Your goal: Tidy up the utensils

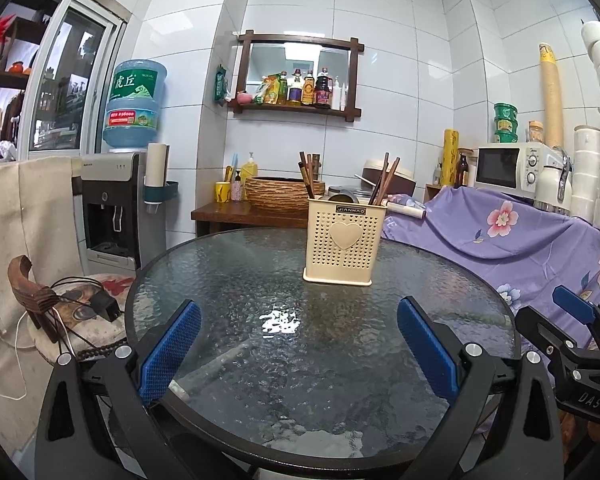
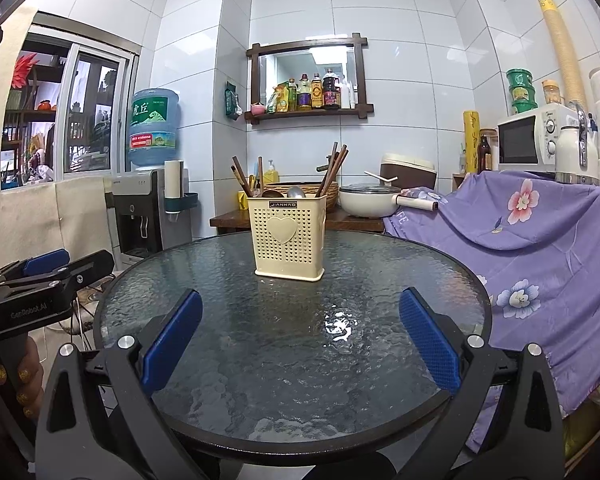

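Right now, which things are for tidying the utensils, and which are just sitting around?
For the job:
cream utensil holder on the glass table
chopsticks standing in it
spoon in it
left gripper and right gripper, both open, holding nothing

Just sitting around:
microwave
water dispenser
sauce bottles on the wall shelf
white pot

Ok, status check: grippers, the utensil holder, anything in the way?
Left gripper open, empty. Right gripper open, empty. Utensil holder upright on glass table, chopsticks and spoon inside. Nothing in between.
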